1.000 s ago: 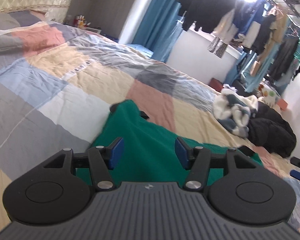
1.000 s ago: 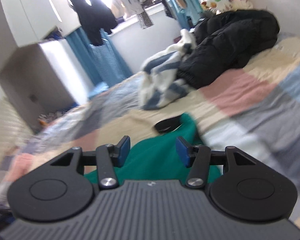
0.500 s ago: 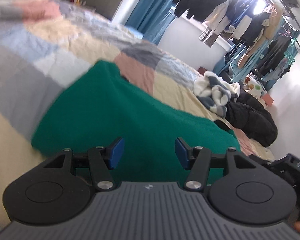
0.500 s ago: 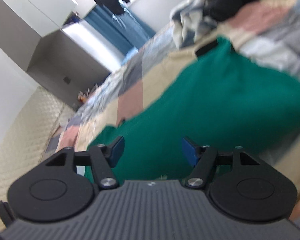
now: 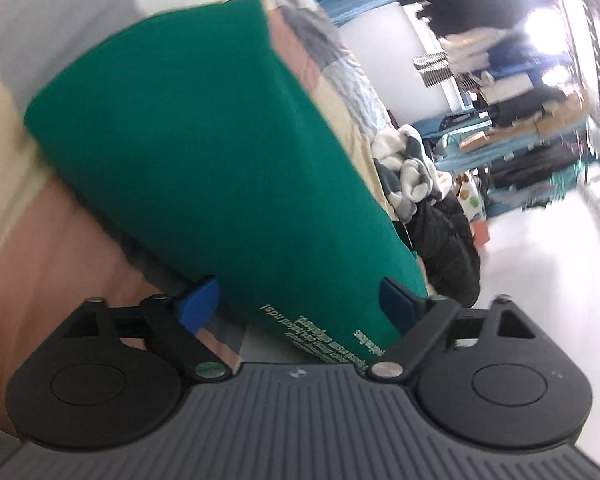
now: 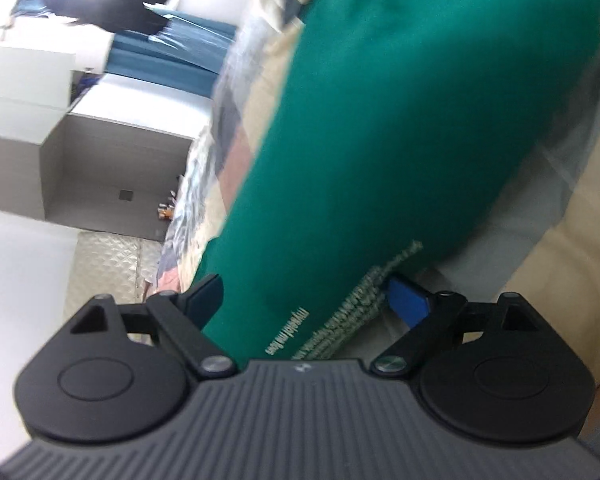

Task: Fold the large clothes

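A green garment point(image 5: 220, 140) with pale printed lettering lies folded on the patchwork bed cover point(image 5: 40, 248). My left gripper point(image 5: 300, 304) is open, its blue pads either side of the garment's near lettered edge. In the right wrist view the same garment point(image 6: 400, 140) runs up and away, and my right gripper point(image 6: 308, 300) is open with its jaws either side of the lettered edge. Both views are tilted and blurred. I cannot tell whether either gripper touches the cloth.
A striped white-and-blue blanket point(image 5: 408, 168) and a black jacket point(image 5: 448, 252) are heaped at the bed's far end. Hanging clothes point(image 5: 532, 92) fill the back wall. A blue curtain point(image 6: 168, 52) and a grey cabinet point(image 6: 112, 176) stand beyond the bed.
Both grippers have dropped low to the garment's near edge and rolled sideways. Their jaws have opened wider. The lettered edge now shows between the pads.
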